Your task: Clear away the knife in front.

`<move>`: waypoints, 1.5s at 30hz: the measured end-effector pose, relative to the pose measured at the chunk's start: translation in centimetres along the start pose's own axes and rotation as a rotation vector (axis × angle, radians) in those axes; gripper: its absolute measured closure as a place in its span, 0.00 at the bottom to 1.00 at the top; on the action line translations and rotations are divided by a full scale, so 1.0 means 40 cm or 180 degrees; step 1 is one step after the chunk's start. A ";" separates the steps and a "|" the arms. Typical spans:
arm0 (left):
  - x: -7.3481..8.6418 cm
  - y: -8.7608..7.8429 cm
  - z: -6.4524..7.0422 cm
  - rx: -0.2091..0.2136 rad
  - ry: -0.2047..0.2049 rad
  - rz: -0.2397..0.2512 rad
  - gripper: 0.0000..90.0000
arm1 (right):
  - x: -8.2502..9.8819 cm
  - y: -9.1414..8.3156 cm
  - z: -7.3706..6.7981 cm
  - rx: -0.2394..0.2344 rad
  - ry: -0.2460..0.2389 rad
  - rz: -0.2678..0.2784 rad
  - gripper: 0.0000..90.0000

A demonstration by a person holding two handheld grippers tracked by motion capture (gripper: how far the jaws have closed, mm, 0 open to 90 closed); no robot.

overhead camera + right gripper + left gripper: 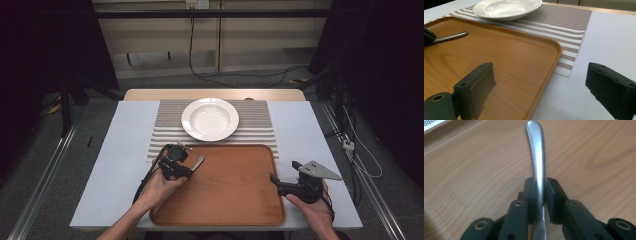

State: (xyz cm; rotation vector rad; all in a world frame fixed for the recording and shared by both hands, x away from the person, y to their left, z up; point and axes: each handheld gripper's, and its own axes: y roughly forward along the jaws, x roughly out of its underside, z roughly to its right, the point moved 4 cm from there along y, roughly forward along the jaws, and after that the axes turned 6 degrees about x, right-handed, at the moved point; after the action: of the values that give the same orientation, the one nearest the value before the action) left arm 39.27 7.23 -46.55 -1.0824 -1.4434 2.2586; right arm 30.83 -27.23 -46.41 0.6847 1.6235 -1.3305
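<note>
My left gripper [186,170] is shut on a metal utensil handle [198,162] low over the left part of the wooden tray [230,192]. In the left gripper view the pads [552,192] clamp the steel handle [536,152], whose rounded end points away over the tray's wood [594,152]; its working end is hidden. My right gripper [283,171] stands open at the tray's right edge. In the right gripper view, the right gripper [540,77] has one jaw above the tray [511,57] and the other above the white tabletop, nothing between them.
A white deep plate [210,118] rests on a striped placemat [260,125] behind the tray. The right gripper view has the plate [506,8], the mat [571,22], the handle [451,36] and the left gripper [427,36] at far left. White table cover [125,150] lies on both sides.
</note>
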 end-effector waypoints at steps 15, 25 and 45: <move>0.031 -0.013 0.002 0.0048 -0.0069 0.0062 0.88 | 0.000 -0.001 0.000 -0.0038 0.0003 0.0003 0.09; 0.033 -0.024 -0.009 0.0095 -0.0042 0.0173 0.76 | 0.001 0.001 0.000 -0.0058 0.0006 -0.0008 0.09; 0.011 -0.039 0.000 0.0114 0.0491 0.0647 0.16 | -0.002 -0.003 0.001 -0.0044 0.0019 0.0016 0.09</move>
State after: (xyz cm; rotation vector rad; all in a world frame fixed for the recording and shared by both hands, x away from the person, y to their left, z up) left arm 38.69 8.22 -45.39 -1.4154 -1.2791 2.2646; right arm 30.79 -27.28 -46.28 0.6846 1.6333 -1.3138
